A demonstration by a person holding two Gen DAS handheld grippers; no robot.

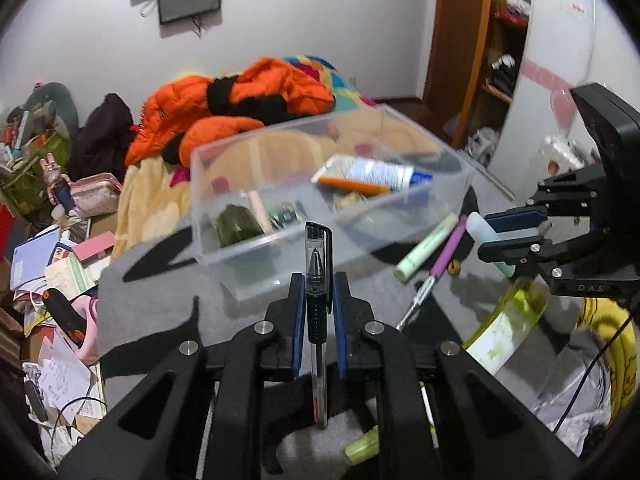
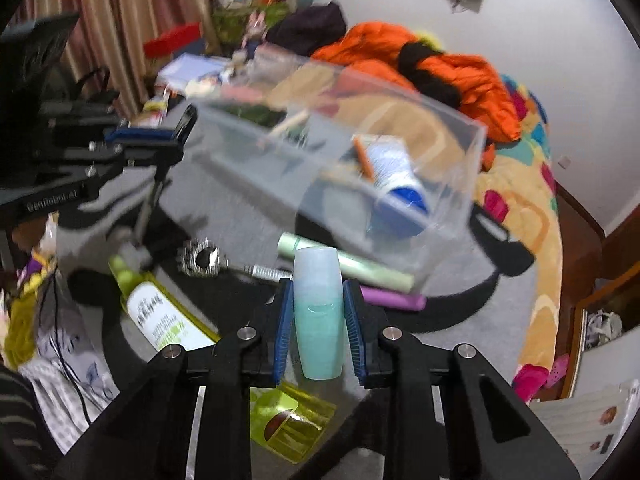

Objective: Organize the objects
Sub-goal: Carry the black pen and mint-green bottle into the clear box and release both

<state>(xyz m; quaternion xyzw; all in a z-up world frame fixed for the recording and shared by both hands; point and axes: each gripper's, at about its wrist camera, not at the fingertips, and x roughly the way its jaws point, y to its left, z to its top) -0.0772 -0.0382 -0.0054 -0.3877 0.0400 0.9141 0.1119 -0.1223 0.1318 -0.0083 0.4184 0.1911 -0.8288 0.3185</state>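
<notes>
My left gripper (image 1: pixel 319 292) is shut on a black gel pen (image 1: pixel 318 264) that stands upright between its blue pads, just in front of a clear plastic box (image 1: pixel 280 254). The box holds a white and blue tube (image 1: pixel 380 174), an orange pen (image 1: pixel 352 184) and a dark green jar (image 1: pixel 236 228). My right gripper (image 2: pixel 319 288) is shut on a pale teal bottle (image 2: pixel 319 312), held above the grey table (image 2: pixel 248 216) near the box (image 2: pixel 460 184). In the left wrist view the right gripper (image 1: pixel 496 232) is at the right; in the right wrist view the left gripper (image 2: pixel 176 136) is at the left.
On the table lie a light green tube (image 1: pixel 426 248), a purple-handled brush (image 1: pixel 444 264), a yellow-green pouch (image 1: pixel 504 320), a watch (image 2: pixel 202 258) and a yellow packet (image 2: pixel 288 424). Behind is a bed with an orange jacket (image 1: pixel 248 96). Books and papers (image 1: pixel 52 264) crowd the left.
</notes>
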